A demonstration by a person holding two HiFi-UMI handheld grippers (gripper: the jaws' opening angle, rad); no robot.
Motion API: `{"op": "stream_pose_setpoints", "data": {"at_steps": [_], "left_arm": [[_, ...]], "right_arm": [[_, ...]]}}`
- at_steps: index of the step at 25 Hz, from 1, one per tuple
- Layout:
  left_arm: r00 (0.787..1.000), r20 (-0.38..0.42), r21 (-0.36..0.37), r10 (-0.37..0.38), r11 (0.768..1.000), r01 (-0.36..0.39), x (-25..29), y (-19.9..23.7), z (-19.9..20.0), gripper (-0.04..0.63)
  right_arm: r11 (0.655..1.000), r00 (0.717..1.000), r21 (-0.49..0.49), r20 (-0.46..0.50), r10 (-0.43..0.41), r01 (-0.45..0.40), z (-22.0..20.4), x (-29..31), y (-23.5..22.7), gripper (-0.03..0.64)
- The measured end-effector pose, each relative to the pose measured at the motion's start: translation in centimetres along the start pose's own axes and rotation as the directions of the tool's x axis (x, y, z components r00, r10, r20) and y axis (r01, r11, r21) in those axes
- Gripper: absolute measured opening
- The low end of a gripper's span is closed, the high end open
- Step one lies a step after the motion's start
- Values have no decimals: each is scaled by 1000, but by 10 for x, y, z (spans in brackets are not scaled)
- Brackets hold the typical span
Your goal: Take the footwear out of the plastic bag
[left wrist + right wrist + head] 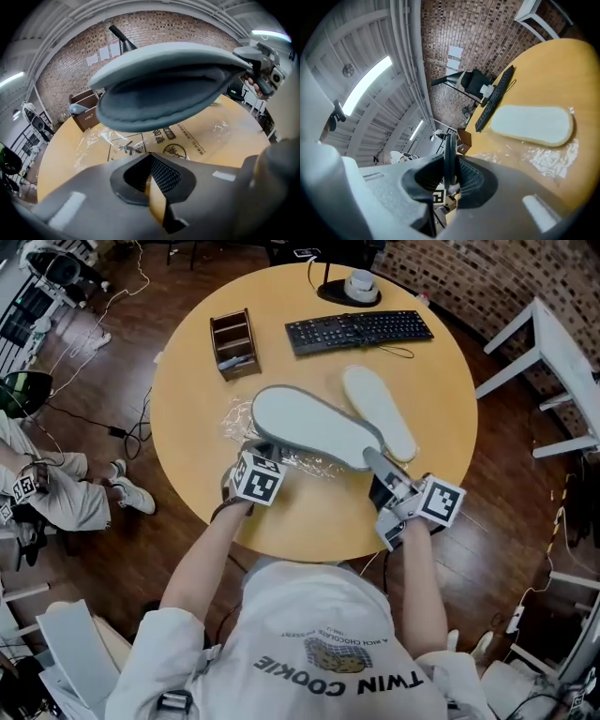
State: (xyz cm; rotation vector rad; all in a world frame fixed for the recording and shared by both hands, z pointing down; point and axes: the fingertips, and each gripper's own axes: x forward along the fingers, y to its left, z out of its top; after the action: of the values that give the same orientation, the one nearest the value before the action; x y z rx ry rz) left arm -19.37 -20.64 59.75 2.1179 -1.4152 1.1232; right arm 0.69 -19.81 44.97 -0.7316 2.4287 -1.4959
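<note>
A grey slipper [309,423] hangs sole-up above the round wooden table [187,399], over a crumpled clear plastic bag [300,463]. My right gripper [380,465] is shut on the slipper's near end; in the right gripper view its thin dark edge [449,154] stands between the jaws. In the left gripper view the slipper [164,89] floats over the printed bag [117,140]. My left gripper [251,454] is at the bag's near edge, jaws closed on the film. A second, cream-soled slipper [380,409] lies sole-up on the table, outside the bag.
A black keyboard [359,331] and a lamp base [349,287] are at the table's far side. A brown wooden organiser box [234,341] stands far left. A white table [553,362] stands off to the right. A seated person's leg [56,493] shows at left.
</note>
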Motion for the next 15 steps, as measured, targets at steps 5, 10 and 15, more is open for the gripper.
{"op": "stream_pose_setpoints", "data": {"at_steps": [5,10,15], "left_arm": [[999,24,-10,-28,1000,28,-2,2,0,3],[998,45,10,-37,999,36,-4,4,-2,3],[997,76,33,-22,999,19,-7,3,-4,3]], "right_arm": [[1000,999,31,-45,2,-1,-14,55,-6,72],[993,996,91,-57,-68,74,-30,80,-28,72],[978,986,130,-64,-154,162,-43,83,-48,72]]}}
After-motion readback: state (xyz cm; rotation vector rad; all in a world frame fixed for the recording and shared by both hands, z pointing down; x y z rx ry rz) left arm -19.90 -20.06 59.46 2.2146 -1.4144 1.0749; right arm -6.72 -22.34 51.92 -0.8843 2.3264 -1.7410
